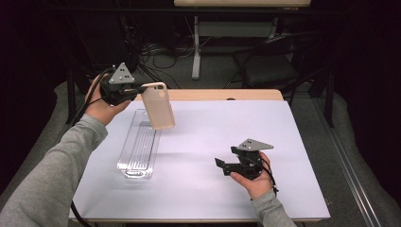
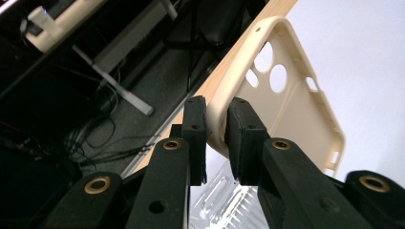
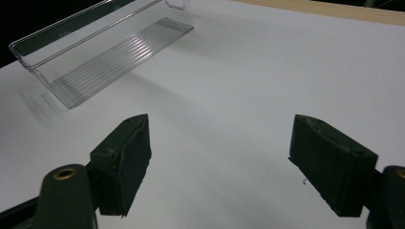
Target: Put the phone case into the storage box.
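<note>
A beige phone case (image 1: 159,105) hangs in the air above the far end of a clear plastic tray (image 1: 138,147). My left gripper (image 1: 137,89) is shut on the case's top edge, near the camera holes. In the left gripper view the two pads pinch the rim of the case (image 2: 286,95), and the tray (image 2: 224,202) shows below. My right gripper (image 1: 219,163) rests low over the white table at the right, open, with nothing between its fingers (image 3: 125,157). The tray (image 3: 102,52) lies at the upper left of the right gripper view.
The white tabletop (image 1: 227,127) has a wooden strip (image 1: 222,94) along its far edge. Behind the table stand a dark chair (image 1: 269,66), a desk leg (image 1: 196,47) and loose cables on the floor.
</note>
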Action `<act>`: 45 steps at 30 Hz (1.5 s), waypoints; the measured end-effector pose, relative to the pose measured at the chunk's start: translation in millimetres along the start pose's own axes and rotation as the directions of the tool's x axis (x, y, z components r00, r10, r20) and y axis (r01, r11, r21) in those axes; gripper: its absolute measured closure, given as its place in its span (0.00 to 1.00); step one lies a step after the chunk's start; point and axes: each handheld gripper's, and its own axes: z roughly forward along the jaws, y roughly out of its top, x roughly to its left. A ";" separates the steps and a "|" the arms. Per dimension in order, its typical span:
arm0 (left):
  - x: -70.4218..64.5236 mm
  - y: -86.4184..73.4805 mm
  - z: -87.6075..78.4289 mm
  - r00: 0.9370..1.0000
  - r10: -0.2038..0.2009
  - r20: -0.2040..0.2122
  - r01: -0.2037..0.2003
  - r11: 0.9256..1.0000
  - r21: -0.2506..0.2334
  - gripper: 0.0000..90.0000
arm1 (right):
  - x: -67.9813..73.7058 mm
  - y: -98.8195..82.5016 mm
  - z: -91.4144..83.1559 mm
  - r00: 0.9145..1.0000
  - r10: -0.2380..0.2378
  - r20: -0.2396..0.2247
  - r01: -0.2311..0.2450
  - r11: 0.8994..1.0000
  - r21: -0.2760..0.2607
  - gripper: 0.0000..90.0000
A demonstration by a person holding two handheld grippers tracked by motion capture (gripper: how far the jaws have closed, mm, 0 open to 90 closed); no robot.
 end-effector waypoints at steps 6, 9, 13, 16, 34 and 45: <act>6.4 -6.5 3.2 0.999 0.033 -0.019 -0.033 0.999 0.015 0.88 | 0.2 -0.3 0.6 1.000 -0.001 0.003 0.001 1.000 -0.003 0.24; 8.3 -9.9 4.5 0.998 0.057 -0.028 -0.057 0.998 0.013 0.88 | -0.4 -0.8 0.9 1.000 0.000 0.005 0.000 1.000 -0.001 0.24; 10.3 -13.7 4.7 0.994 0.092 -0.056 -0.092 0.996 0.002 0.88 | -0.7 -0.8 0.5 1.000 0.001 0.004 -0.001 1.000 -0.003 0.24; 11.5 -16.8 5.0 0.990 0.111 -0.081 -0.112 0.994 -0.002 0.88 | -0.7 -0.8 0.3 1.000 0.000 0.005 0.000 1.000 -0.005 0.24; 23.5 -43.5 10.6 0.969 0.164 -0.184 -0.168 0.986 -0.008 0.88 | -1.6 -0.6 -1.9 1.000 0.001 0.026 -0.001 1.000 -0.017 0.16; 25.2 -56.4 23.6 0.958 0.188 -0.215 -0.193 0.981 -0.001 0.88 | -2.6 -5.0 -2.2 0.997 -0.018 0.074 0.020 0.999 -0.028 0.05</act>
